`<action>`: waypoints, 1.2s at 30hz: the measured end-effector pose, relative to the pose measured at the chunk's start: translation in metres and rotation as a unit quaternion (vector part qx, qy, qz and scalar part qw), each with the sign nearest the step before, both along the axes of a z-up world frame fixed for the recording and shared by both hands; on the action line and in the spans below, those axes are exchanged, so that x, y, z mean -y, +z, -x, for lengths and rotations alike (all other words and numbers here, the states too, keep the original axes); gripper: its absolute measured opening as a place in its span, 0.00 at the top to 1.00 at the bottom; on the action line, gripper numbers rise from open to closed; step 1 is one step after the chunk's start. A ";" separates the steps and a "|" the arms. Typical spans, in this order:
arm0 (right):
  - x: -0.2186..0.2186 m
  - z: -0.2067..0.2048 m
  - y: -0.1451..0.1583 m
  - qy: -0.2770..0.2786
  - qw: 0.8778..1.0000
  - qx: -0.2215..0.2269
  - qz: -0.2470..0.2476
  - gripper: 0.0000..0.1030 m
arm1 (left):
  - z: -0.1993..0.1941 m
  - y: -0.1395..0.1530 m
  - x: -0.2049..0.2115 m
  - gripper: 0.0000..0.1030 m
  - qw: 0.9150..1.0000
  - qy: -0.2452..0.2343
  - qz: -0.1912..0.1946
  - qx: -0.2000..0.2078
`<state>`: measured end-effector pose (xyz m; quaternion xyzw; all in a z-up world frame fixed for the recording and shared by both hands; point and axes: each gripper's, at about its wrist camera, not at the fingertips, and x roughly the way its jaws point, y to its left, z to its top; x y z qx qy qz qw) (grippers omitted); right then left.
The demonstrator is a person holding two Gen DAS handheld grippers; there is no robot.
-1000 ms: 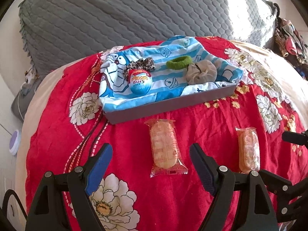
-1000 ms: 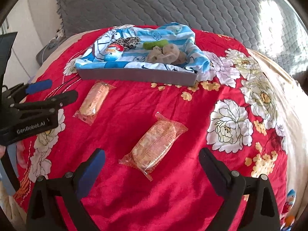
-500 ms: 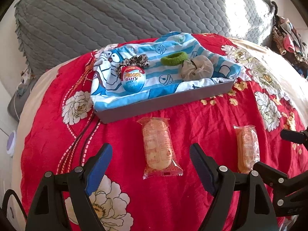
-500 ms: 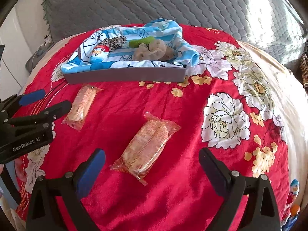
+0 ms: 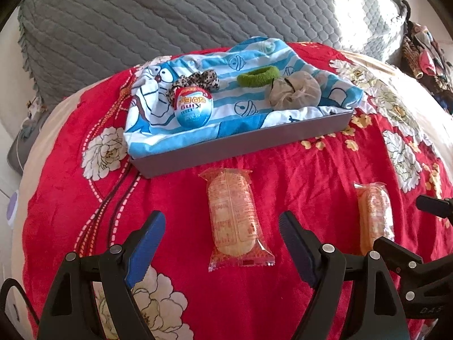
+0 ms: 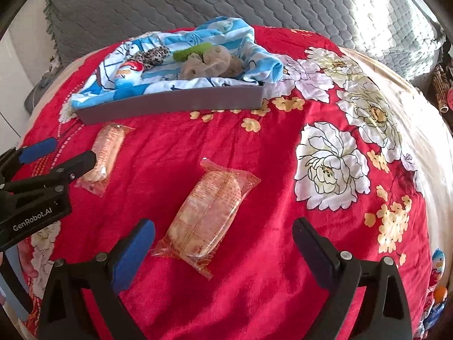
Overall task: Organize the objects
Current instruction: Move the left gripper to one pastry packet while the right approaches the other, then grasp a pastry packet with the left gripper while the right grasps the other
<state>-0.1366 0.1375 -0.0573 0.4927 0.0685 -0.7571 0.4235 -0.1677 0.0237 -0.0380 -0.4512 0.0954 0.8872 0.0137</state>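
Two clear-wrapped snack cakes lie on the red floral blanket (image 5: pixel 297 175), in front of a grey tray (image 5: pixel 254 141). The tray is lined with a blue cartoon cloth (image 5: pixel 249 56) and holds a toy egg (image 5: pixel 194 110), a leopard scrunchie (image 5: pixel 198 80), a green hair tie (image 5: pixel 257 76) and a beige scrunchie (image 5: pixel 294 90). My left gripper (image 5: pixel 220 216) is open, its jaws wide on either side of one cake (image 5: pixel 230 215) without touching it. My right gripper (image 6: pixel 223 223) is open too, astride the near end of the other cake (image 6: pixel 209 215).
A grey quilted pillow (image 5: pixel 170 28) rises behind the tray. Crumpled clothes (image 5: pixel 424 56) lie at the far right. More toy eggs (image 6: pixel 437 263) sit at the blanket's right edge. In the right wrist view, the left gripper (image 6: pixel 73 148) reaches in from the left beside its cake (image 6: pixel 109 147).
Both grippers have come a little closer to their cakes, which now sit further in between the jaws. The right wrist view has tilted slightly. Both stay open.
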 end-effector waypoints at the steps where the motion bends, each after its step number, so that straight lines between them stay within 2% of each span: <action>1: 0.001 0.001 -0.001 -0.003 1.000 0.000 -0.002 0.05 | 0.002 -0.002 0.000 0.19 1.000 0.001 0.000 0.002; 8: 0.011 0.004 -0.010 -0.008 1.000 -0.002 -0.011 0.05 | 0.018 -0.013 0.004 0.19 1.000 0.005 -0.011 0.013; 11: 0.015 0.004 -0.013 -0.006 1.000 0.000 -0.013 0.10 | 0.024 -0.019 0.006 0.19 1.000 0.011 -0.018 0.020; 13: 0.018 0.003 -0.014 -0.005 1.000 -0.004 -0.016 0.21 | 0.027 -0.024 0.007 0.19 0.999 0.015 -0.019 0.024; 16: 0.024 0.000 -0.017 0.003 1.000 -0.005 -0.020 0.30 | 0.031 -0.030 0.010 0.19 0.999 0.026 -0.025 0.031; 20: 0.030 -0.003 -0.020 0.012 1.000 -0.009 -0.023 0.35 | 0.032 -0.035 0.013 0.23 0.999 0.028 -0.025 0.035; 22: 0.031 -0.003 -0.021 0.013 1.000 -0.009 -0.023 0.39 | 0.033 -0.037 0.015 0.28 0.998 0.028 -0.033 0.043; 30: 0.030 0.000 -0.021 0.024 1.000 -0.001 -0.013 0.48 | 0.030 -0.040 0.007 0.60 0.997 0.004 -0.037 0.065; 33: 0.028 -0.001 -0.018 0.034 0.999 0.003 -0.005 0.54 | 0.030 -0.038 0.009 0.62 0.996 0.006 -0.050 0.070; 36: 0.026 -0.001 -0.015 0.041 0.999 0.005 0.001 0.56 | 0.029 -0.034 0.012 0.62 0.996 0.008 -0.062 0.069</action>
